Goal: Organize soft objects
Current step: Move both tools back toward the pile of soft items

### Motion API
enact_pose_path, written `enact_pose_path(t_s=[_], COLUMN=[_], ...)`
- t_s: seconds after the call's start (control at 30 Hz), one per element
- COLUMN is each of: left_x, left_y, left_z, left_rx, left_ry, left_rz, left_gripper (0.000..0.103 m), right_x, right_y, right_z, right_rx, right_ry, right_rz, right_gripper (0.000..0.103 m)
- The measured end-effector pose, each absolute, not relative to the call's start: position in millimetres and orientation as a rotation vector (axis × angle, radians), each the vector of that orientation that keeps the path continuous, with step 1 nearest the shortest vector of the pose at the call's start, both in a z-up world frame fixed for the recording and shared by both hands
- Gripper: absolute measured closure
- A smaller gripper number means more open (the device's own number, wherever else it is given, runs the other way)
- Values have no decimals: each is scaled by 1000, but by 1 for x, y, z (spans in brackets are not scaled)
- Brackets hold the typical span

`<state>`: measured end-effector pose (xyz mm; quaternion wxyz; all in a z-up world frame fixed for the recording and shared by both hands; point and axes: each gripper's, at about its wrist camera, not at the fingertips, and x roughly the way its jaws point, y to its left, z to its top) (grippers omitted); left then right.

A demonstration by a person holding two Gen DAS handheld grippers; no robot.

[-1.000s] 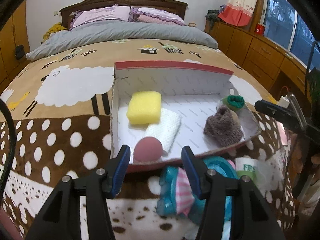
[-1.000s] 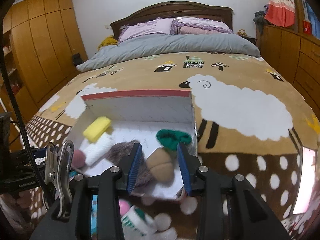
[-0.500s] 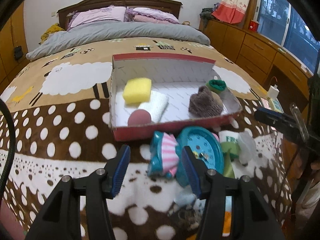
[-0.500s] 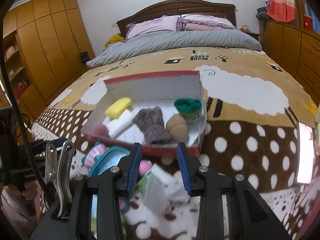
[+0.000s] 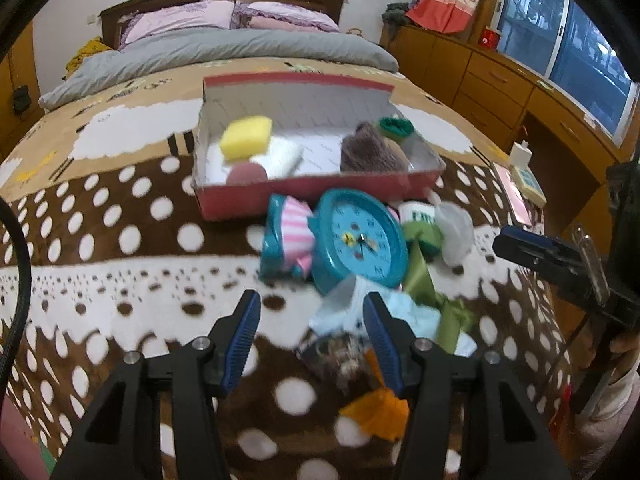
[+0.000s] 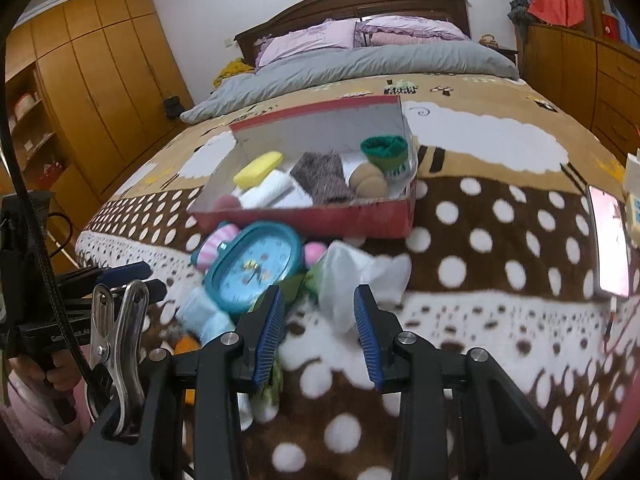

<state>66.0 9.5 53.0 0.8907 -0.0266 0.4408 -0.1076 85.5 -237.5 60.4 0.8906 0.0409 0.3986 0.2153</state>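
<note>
A red box (image 5: 320, 194) with a white inside stands on the bed, also in the right wrist view (image 6: 304, 218). In it lie a yellow sponge (image 5: 246, 138), a white cloth (image 5: 282, 156), a pink ball (image 5: 247, 174), a grey-brown knit piece (image 5: 370, 152), a green sock (image 6: 384, 150) and a tan ball (image 6: 368, 180). In front of the box is a pile: a teal clock (image 5: 360, 240), a clear plastic bag (image 6: 348, 276), a light blue cloth (image 5: 400, 314) and an orange item (image 5: 380, 408). My left gripper (image 5: 310, 304) hangs open above the pile's near side. My right gripper (image 6: 319, 300) is open over the plastic bag.
A pink-striped teal item (image 5: 288, 236), a white roll with green print (image 5: 418, 216) and a green ribbon (image 5: 420, 276) lie in the pile. A pink phone (image 6: 610, 240) rests at the bed's right edge. Wooden cabinets (image 5: 500, 80) line the right wall. The spotted blanket (image 5: 120, 240) spreads left.
Both grippers have drawn back from the box toward the foot of the bed. The pile in front of the box has come fully into view. Both stay open and empty.
</note>
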Motion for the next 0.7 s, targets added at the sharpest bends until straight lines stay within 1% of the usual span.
enact_pose_path(t_s=[0.33, 0.7], left_x=[44, 47], left_y=[8, 7], left_z=[38, 23], left_rx=[-65, -83], left_ry=[938, 942], left_rz=[-254, -276], left_gripper=[47, 47], right_x=[56, 39], right_y=[-237, -237], right_z=[48, 37], right_rx=[88, 85], right_ry=[842, 852], right_rz=[438, 422], right_gripper=[66, 66])
